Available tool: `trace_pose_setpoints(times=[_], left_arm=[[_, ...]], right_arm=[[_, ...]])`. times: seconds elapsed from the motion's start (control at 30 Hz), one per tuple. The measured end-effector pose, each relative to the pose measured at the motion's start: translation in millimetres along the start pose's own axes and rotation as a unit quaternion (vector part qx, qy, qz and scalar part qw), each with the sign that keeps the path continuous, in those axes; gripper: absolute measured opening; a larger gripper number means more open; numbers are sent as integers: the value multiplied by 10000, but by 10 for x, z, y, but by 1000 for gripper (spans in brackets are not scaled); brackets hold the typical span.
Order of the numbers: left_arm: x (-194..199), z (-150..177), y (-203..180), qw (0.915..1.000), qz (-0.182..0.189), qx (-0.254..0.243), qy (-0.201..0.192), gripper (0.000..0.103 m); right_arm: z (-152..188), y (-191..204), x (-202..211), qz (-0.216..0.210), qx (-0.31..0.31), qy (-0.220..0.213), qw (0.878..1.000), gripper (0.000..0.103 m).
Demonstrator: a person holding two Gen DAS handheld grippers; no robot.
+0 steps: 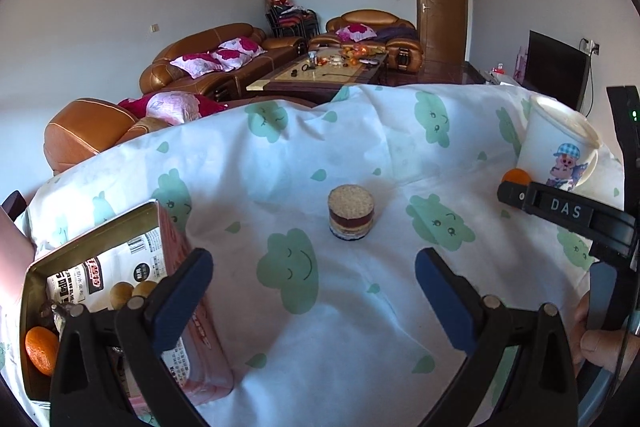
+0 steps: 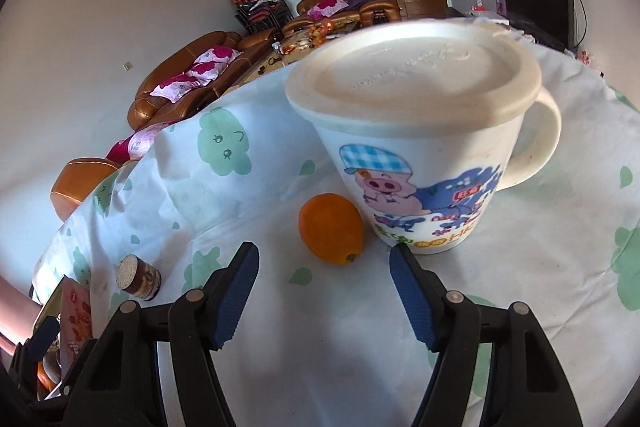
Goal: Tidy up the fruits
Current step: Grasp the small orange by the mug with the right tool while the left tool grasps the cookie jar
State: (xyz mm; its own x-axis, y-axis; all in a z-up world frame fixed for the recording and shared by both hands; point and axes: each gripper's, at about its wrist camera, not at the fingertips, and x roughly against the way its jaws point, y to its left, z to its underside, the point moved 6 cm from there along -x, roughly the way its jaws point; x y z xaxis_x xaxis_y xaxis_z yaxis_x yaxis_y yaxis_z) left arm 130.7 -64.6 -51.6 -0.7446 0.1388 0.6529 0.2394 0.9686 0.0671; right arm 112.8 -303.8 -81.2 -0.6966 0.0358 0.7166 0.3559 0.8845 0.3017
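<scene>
The right gripper [image 2: 324, 291] is open and empty, right near the little orange [image 2: 331, 229] that sits touching the big mug [image 2: 420, 163], so a clumsy grab could bump the mug over.

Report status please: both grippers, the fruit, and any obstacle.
Left gripper open, empty. Right gripper open, empty, facing the orange fruit on the cloth. Lidded mug touches or nearly touches the fruit, crowding the right side.

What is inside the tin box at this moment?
In the tin box lie an orange, two small tan round fruits and a printed packet. The left gripper hides the box's near end, so anything else there stays unseen.
</scene>
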Motion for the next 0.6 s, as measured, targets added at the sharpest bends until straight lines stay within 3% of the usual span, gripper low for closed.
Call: trace_pose_setpoints(times=[0.17,0.23,0.27,0.33,0.5,0.6], left_arm=[[-130,-56,75,9995,21,268,147,103],[-171,-83,84,9993,45,323,179,103],[-190,-97,83,9992,46,338,186,103],[-234,-131,62,9992,50,344,201,103],[-409,-232,-46,9991,45,304,292,103],[-556,-268,-89,9983,69,365,454,95]], right_arm=[[-43,109,-92,80,65,34,9999,68],[-51,131,-111,148,133,58,9998,58],[-55,132,-115,120,143,62,9998,46],[-58,125,-127,58,165,111,9998,34],[-63,137,-108,-174,249,157,9994,32],[-34,177,-53,-715,218,187,9970,31]])
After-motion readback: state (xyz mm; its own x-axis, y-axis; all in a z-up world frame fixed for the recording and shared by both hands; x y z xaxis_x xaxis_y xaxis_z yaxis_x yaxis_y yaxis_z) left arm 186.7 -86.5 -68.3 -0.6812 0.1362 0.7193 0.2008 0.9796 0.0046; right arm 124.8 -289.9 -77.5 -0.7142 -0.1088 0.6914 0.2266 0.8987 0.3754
